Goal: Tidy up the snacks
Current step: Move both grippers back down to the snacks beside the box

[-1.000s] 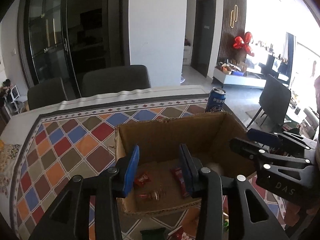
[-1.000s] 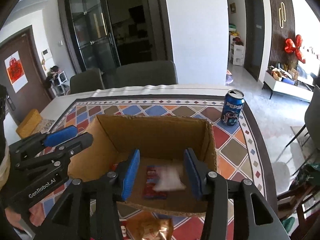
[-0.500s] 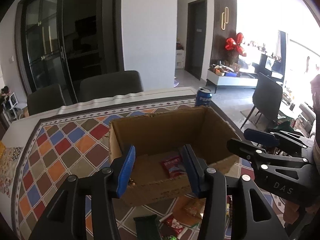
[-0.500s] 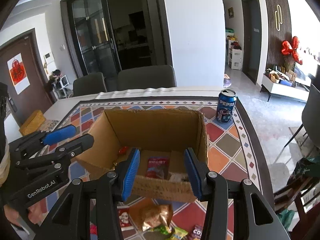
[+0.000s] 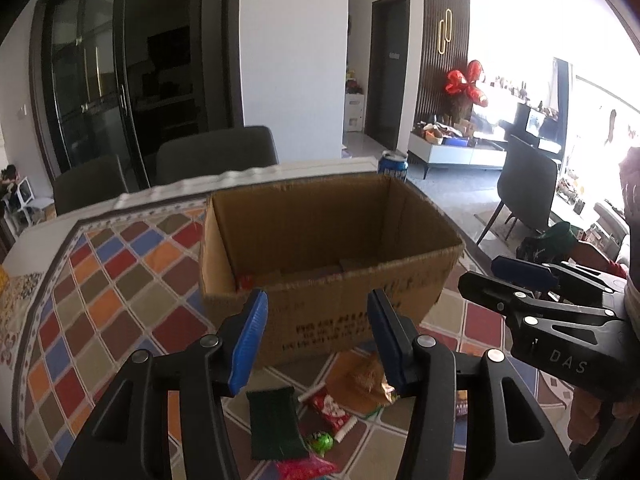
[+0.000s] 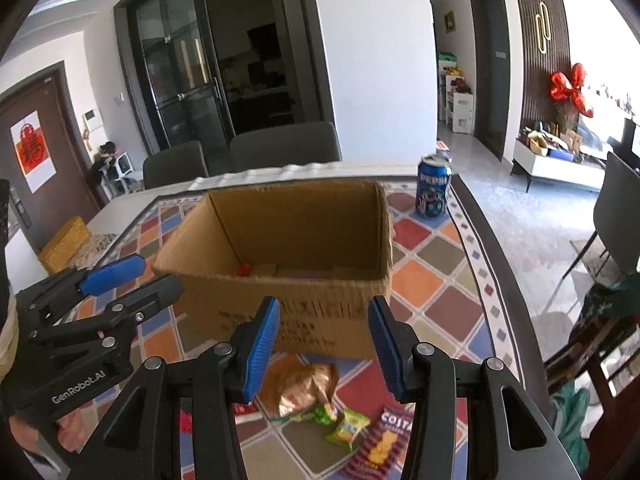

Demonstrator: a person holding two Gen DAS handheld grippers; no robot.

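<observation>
Open cardboard box (image 6: 288, 248) stands upright — loose snack packets (image 6: 300, 388) (gold, green, red) lie just before it.

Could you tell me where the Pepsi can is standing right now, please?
The Pepsi can stands upright on the patterned tablecloth, beyond the far right corner of the cardboard box, apart from it.

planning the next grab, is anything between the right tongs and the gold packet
Nothing visible. The right tongs are open and empty, and the gold packet lies uncovered on the mat just below them, in front of the box.
</observation>
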